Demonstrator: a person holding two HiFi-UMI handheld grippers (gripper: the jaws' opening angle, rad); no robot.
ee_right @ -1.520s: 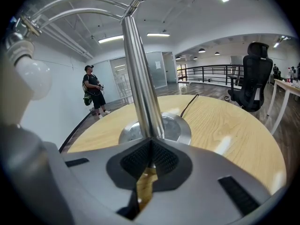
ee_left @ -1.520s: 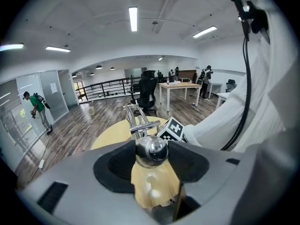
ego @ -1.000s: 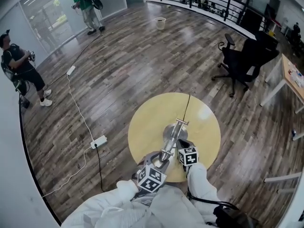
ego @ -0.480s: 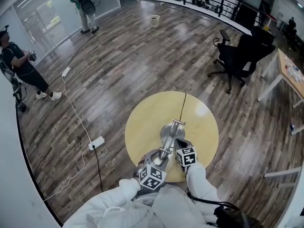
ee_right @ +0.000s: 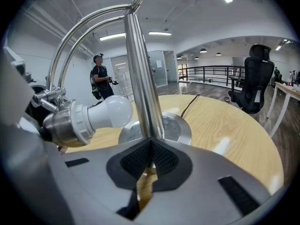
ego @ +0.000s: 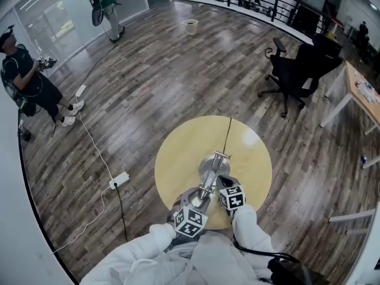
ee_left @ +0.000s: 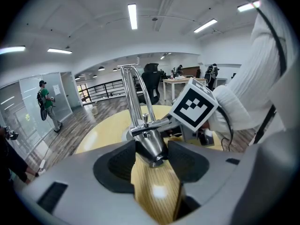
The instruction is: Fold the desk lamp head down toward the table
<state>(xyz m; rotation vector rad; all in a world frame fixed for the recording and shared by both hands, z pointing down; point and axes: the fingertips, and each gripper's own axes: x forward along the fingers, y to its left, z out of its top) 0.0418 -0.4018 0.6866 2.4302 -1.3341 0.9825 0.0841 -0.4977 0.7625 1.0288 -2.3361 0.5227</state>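
The round bench (ego: 172, 153) is carrying the desk lamp (ego: 212, 170) at its middle. The right gripper (ee_right: 150, 156) is clamping the upright post (ee_right: 143, 93). The left gripper (ee_left: 152, 154) is pinching the lamp head (ee_left: 149, 142), which is hanging low. The fold is seemingly well along, but the bulb (ee_right: 108, 112) is pointing sideways, not yet down.

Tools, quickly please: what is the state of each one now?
Left tool: closed on the desk lamp's silver metal bulb socket.
Right tool: closed on the lamp's upright silver metal pole.

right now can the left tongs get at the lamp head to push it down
Probably yes: the left tongs are shut on the lamp head, at its metal socket, with bare table beneath it. The right tongs clamp the pole, which should steady the lamp.
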